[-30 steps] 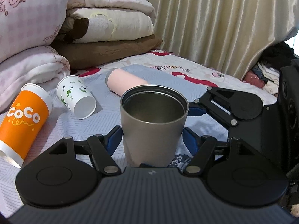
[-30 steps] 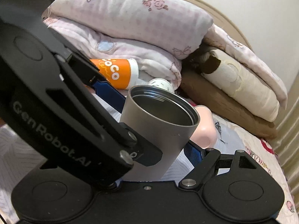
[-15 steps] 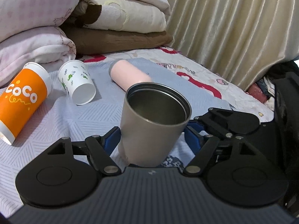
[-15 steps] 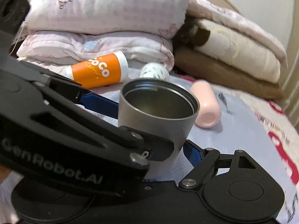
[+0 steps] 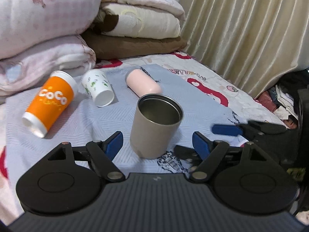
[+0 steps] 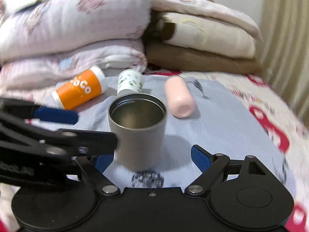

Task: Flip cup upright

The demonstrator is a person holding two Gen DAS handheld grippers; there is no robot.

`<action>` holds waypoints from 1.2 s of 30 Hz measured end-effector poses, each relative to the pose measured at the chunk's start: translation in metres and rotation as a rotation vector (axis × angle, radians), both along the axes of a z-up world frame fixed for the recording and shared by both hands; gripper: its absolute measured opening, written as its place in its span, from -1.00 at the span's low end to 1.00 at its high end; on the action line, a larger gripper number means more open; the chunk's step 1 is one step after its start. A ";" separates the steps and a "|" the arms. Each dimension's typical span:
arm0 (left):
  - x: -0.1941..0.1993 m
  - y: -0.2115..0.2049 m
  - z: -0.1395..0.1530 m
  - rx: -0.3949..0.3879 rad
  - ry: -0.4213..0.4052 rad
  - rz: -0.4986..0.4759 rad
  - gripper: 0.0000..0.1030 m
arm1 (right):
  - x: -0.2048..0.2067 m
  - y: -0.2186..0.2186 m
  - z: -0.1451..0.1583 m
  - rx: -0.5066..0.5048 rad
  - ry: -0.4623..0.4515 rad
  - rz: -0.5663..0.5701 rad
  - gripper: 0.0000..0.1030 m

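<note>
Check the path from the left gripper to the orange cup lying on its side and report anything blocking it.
Nothing visible blocks it. The left gripper is open around the upright metal cup, not touching it. The orange cup lies farther left on the blue sheet, with bare sheet between. The white paper cup lies beside it, off that line.

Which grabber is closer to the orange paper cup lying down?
Left. The left gripper sits beside the orange paper cup; the right gripper is farther, across the grey metal cup.
</note>
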State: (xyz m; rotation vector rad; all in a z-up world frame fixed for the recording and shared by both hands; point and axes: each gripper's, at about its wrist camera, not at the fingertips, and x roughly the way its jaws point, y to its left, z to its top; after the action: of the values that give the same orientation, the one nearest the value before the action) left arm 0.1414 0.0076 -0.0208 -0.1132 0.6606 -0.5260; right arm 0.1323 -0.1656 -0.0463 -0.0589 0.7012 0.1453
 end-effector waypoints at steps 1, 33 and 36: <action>-0.006 0.001 0.006 0.014 -0.009 0.004 0.52 | -0.007 -0.005 0.003 0.020 0.009 -0.032 0.74; -0.133 0.042 0.071 0.090 -0.017 0.093 1.00 | -0.132 -0.033 0.078 -0.001 -0.184 -0.343 1.00; -0.132 0.042 0.067 0.086 -0.003 0.096 1.00 | -0.136 -0.032 0.079 -0.002 -0.187 -0.348 1.00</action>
State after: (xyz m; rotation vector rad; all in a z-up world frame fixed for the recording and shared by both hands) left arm 0.0090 0.0494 0.0464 -0.0631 0.6708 -0.4053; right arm -0.0041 -0.1972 0.0325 0.0480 0.5159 -0.1925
